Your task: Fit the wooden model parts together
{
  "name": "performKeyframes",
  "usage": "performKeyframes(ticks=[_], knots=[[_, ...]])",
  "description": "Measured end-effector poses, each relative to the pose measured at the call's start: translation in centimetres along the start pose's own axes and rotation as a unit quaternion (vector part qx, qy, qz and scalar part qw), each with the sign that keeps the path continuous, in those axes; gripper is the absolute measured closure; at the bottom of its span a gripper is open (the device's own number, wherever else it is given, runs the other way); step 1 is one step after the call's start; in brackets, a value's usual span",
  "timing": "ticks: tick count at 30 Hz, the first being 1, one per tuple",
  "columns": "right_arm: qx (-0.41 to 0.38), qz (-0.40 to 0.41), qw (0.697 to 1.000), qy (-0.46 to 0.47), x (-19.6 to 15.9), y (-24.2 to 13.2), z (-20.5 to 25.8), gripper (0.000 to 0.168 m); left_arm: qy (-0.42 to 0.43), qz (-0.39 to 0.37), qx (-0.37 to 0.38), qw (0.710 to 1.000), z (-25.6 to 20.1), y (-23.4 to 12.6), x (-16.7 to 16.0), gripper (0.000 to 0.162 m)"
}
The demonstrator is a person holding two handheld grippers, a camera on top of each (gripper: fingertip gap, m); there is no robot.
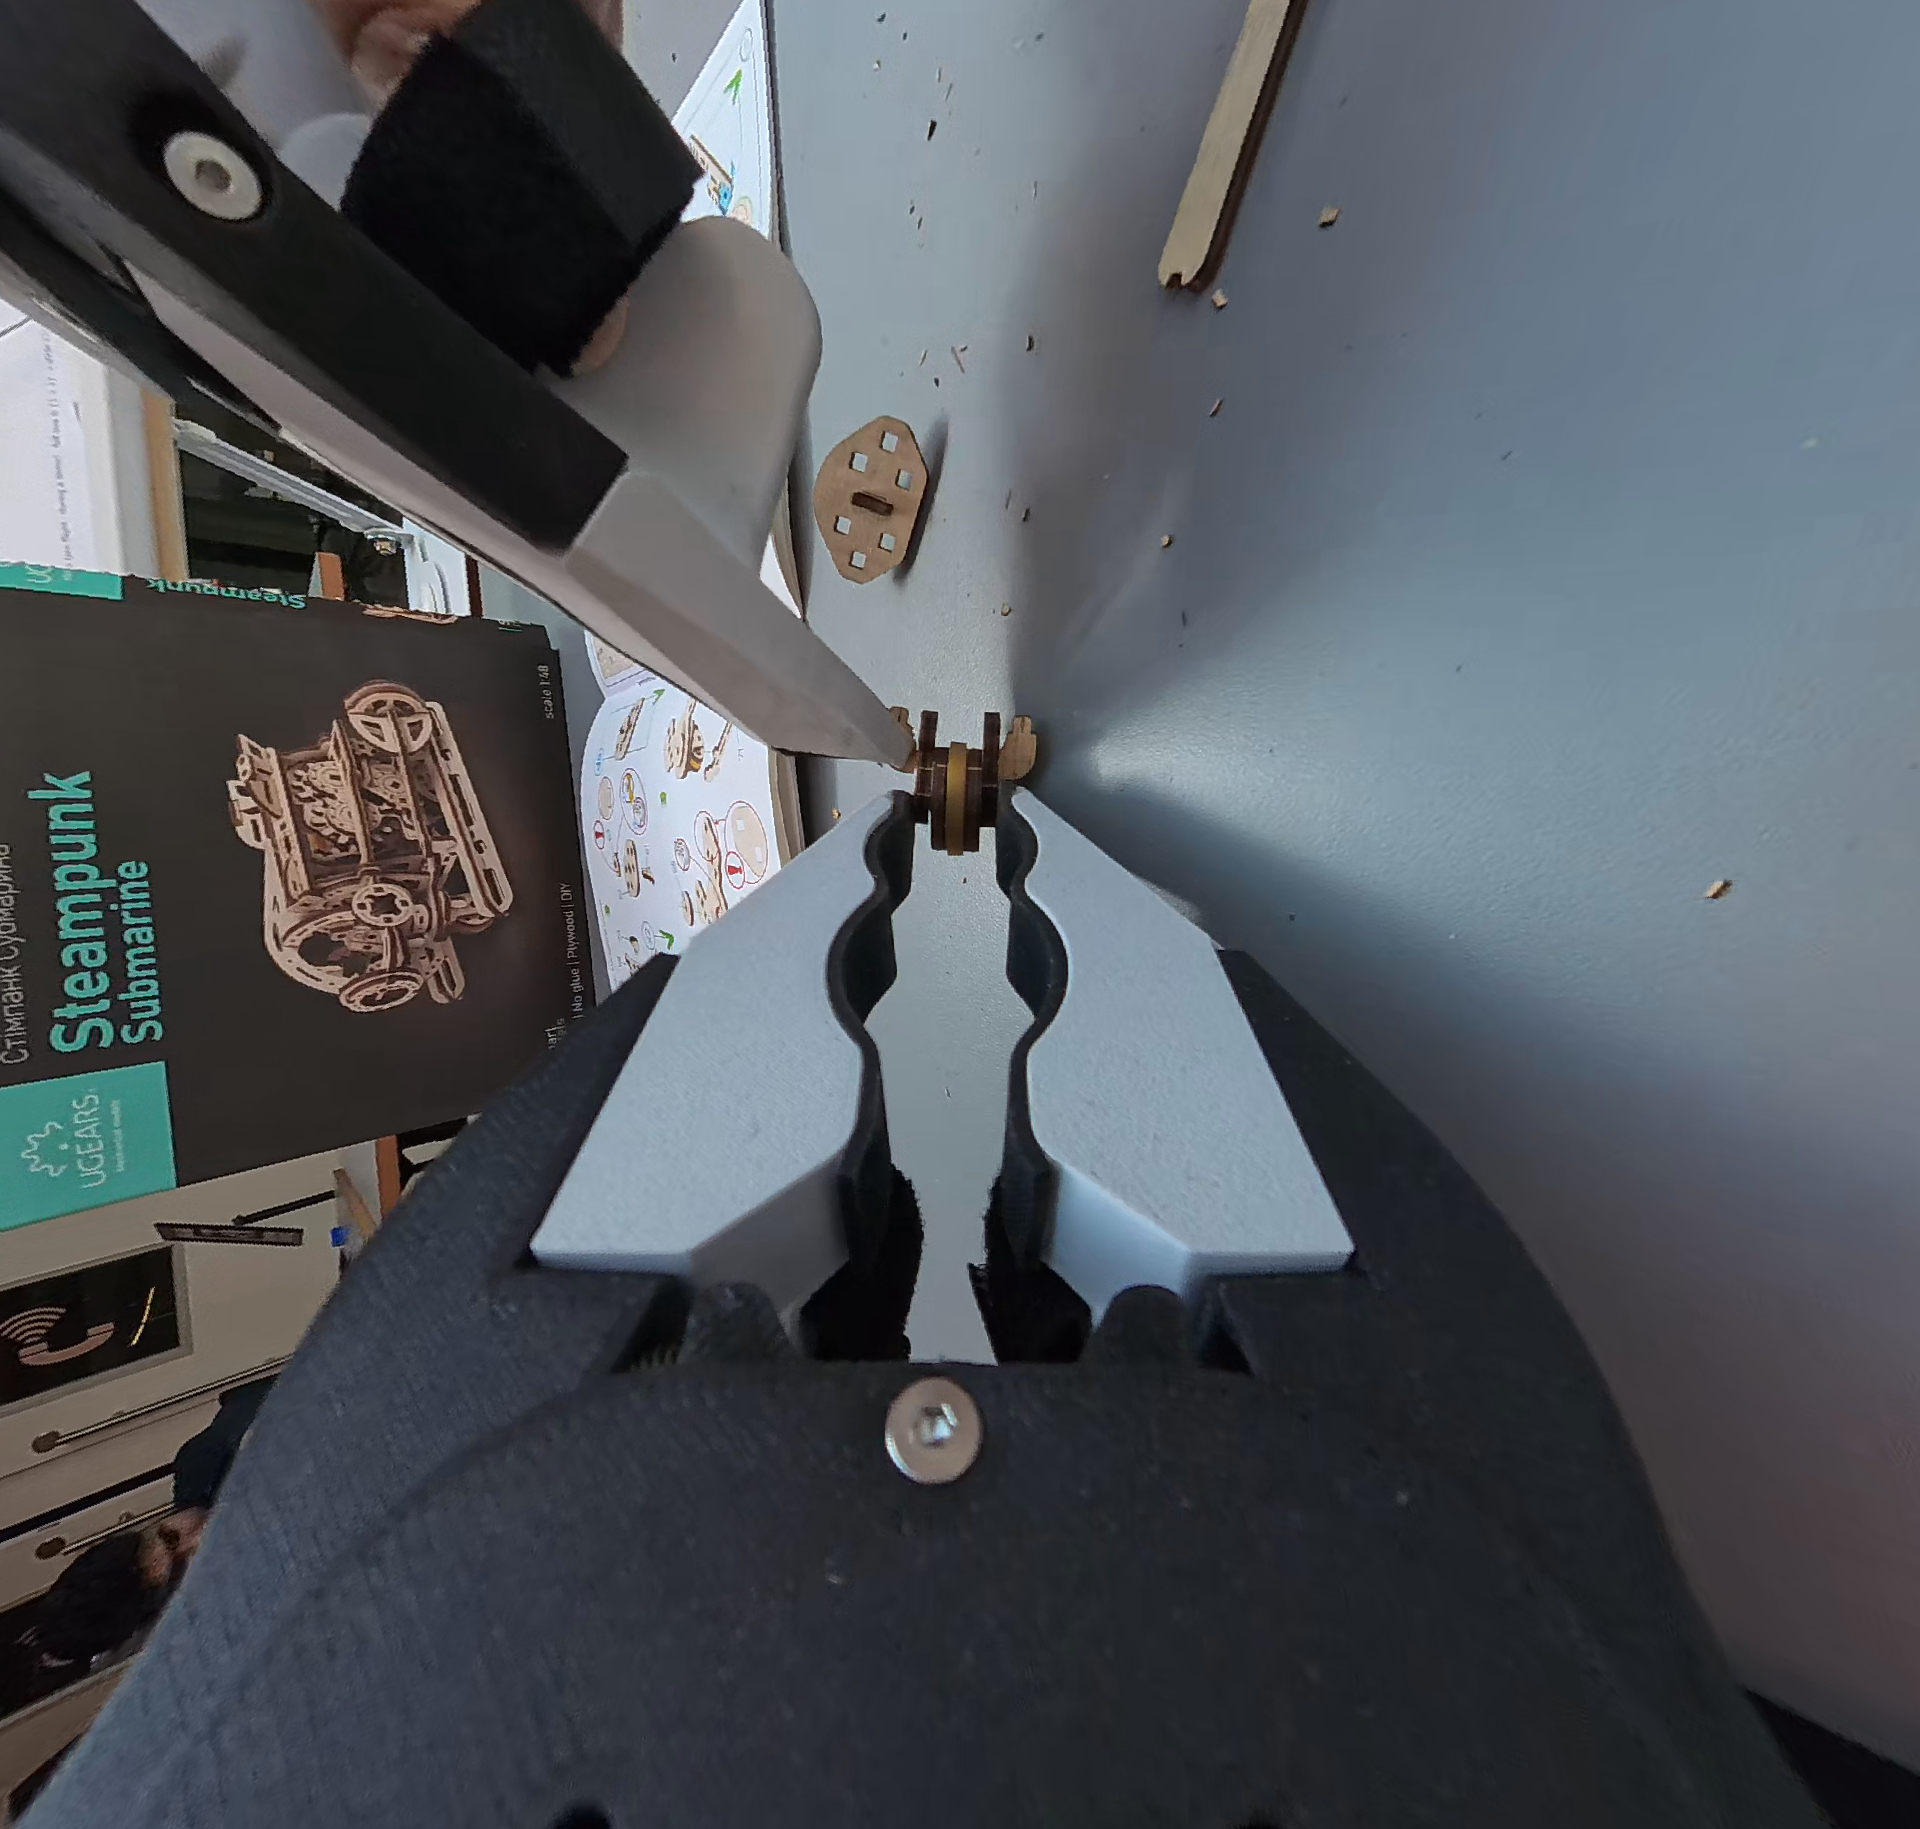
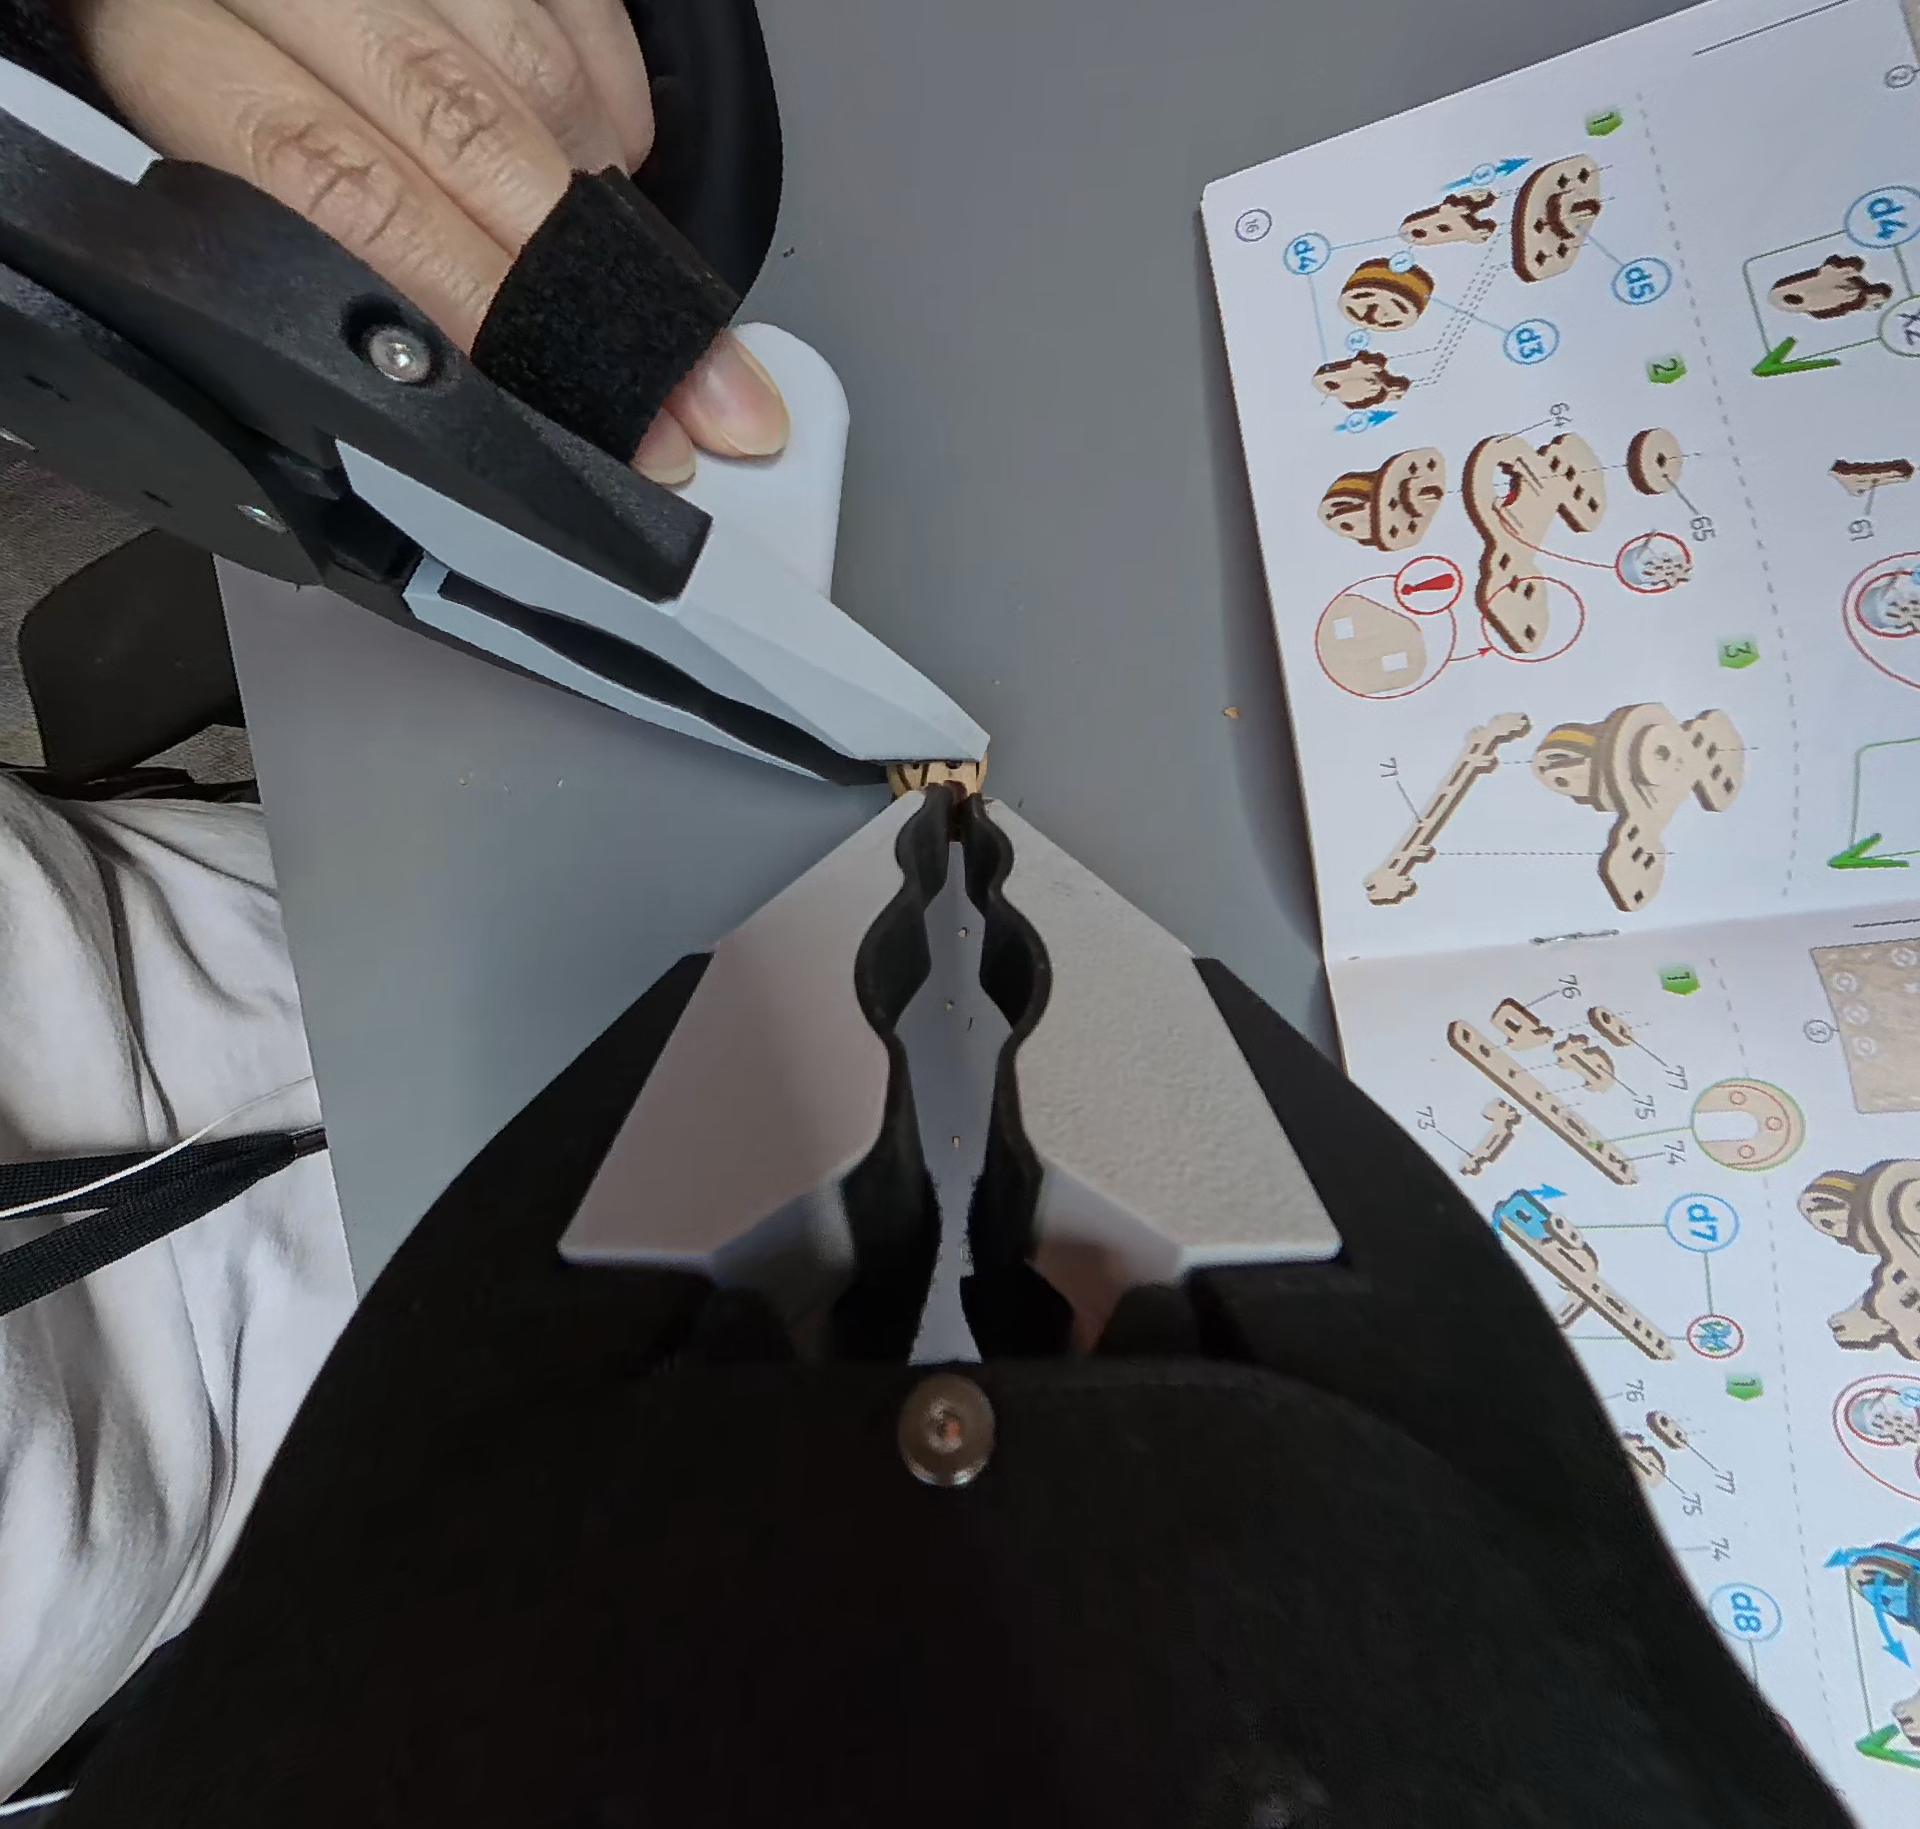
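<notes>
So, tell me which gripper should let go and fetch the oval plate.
Right, probably. The left gripper clamps the disc stack squarely; the right gripper only pinches its end, nearer the oval plate.

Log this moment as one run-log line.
left hand-held gripper: shut on wooden sub-assembly | right hand-held gripper: shut on same sub-assembly | oval plate: loose on table | stage: fitting

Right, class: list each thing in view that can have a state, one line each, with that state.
Left tongs: shut on the small wooden assembly.
Right tongs: shut on the same assembly, from its other side.
Oval wooden plate: loose, flat on the table.
Wooden strip: loose, untouched.
Instruction booklet: open.
</notes>
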State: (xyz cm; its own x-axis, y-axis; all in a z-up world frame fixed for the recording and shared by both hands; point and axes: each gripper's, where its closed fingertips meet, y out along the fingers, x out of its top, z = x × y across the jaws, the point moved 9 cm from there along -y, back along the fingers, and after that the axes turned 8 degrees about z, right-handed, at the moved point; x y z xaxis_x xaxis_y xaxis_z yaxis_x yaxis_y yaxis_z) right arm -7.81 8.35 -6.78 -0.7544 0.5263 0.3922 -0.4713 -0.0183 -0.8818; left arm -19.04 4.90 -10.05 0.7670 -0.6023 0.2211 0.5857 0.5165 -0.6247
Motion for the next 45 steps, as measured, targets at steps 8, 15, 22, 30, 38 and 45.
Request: performKeyframes(ticks=[8, 15, 22, 30, 38, 45], knots=[[-0.016, -0.083, 0.995, -0.050, 0.2, -2.2, -0.8, 0.153, -0.002, -0.005, 0.005, 1.000, 0.1, 0.0, -0.5, 0.148], [-0.076, -0.174, 0.964, -0.186, -5.3, -5.7, -1.7, 0.132, -0.042, -0.018, -0.018, 0.999, 0.4, 0.0, -1.2, 0.148], [-0.042, -0.119, 0.981, -0.145, -7.3, -3.1, -3.9, 0.149, -0.102, -0.035, -0.060, 0.992, 0.9, -0.1, -1.8, 0.148], [0.041, -0.094, 0.990, -0.091, -7.0, -1.6, -4.3, 0.160, -0.108, -0.041, -0.069, 0.991, 0.9, -0.1, -1.8, 0.148], [0.075, -0.103, 0.991, -0.038, -5.7, -1.0, -2.7, 0.166, -0.161, -0.054, -0.110, 0.979, 1.3, 0.0, -2.2, 0.148], [0.104, -0.077, 0.987, -0.097, -5.8, -1.1, -1.4, 0.152, -0.236, -0.094, -0.162, 0.954, 2.3, -0.3, -2.9, 0.149]])
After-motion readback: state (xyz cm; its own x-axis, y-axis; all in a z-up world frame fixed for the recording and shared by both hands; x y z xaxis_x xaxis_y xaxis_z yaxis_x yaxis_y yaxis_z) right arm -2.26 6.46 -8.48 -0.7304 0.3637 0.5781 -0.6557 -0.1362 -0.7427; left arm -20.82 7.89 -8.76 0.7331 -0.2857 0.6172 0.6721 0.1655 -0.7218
